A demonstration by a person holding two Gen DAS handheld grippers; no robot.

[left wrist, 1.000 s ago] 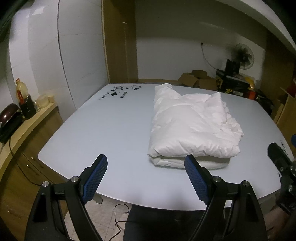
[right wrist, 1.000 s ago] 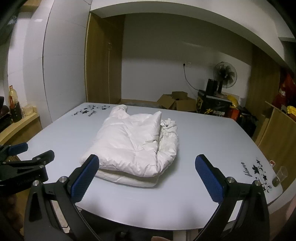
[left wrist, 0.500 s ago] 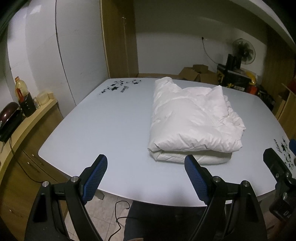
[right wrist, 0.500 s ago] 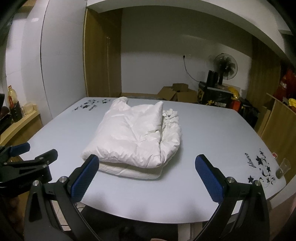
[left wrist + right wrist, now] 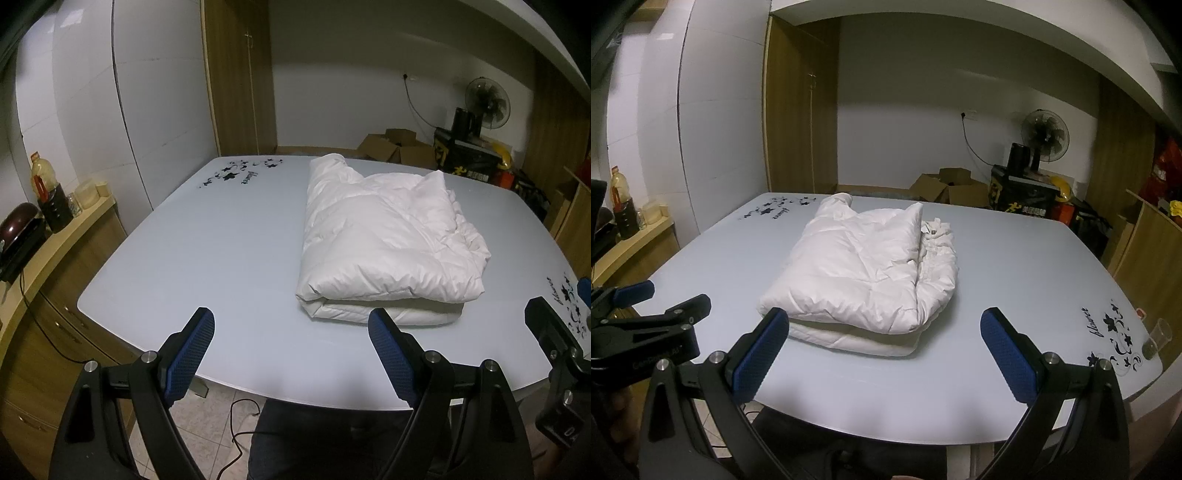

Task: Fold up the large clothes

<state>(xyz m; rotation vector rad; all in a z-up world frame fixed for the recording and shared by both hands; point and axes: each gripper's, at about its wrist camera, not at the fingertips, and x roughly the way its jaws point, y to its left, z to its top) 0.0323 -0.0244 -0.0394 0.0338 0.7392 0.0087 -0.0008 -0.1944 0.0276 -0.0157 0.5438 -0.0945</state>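
On the pale table (image 5: 207, 258), toward one o'clock from your left gripper (image 5: 291, 349), the white padded garment (image 5: 384, 247) lies as a thick folded bundle, apart from both tools. Your left gripper is spread wide and holds nothing; your right gripper (image 5: 886, 350) is equally wide and empty, hanging just off the near table edge with the bundle at about eleven o'clock from it.

Judging by how the garment lies, the folding looks close to finished: an upper layer sits over a lower one, with a doubled edge facing you. What seems left is tidying. In the right wrist view a ruffled, crumpled part (image 5: 938, 236) sticks out along the bundle's three o'clock side, and a rounded end (image 5: 838, 201) pokes out at twelve o'clock.

If you tidy, bring the right gripper in low from four o'clock, take only the loose ruffled fabric between the fingers, and tuck it under the top layer instead of pulling it outward. Rest the left gripper on the bundle's nine o'clock side so the stack does not slide on the smooth top. Puffy filling will likely spring back, so press flat and release slowly. Avoid pinching both layers at once, or lifting may undo the fold.

Keep clear of the small clear cup (image 5: 1158, 338) near the table's edge at three o'clock.
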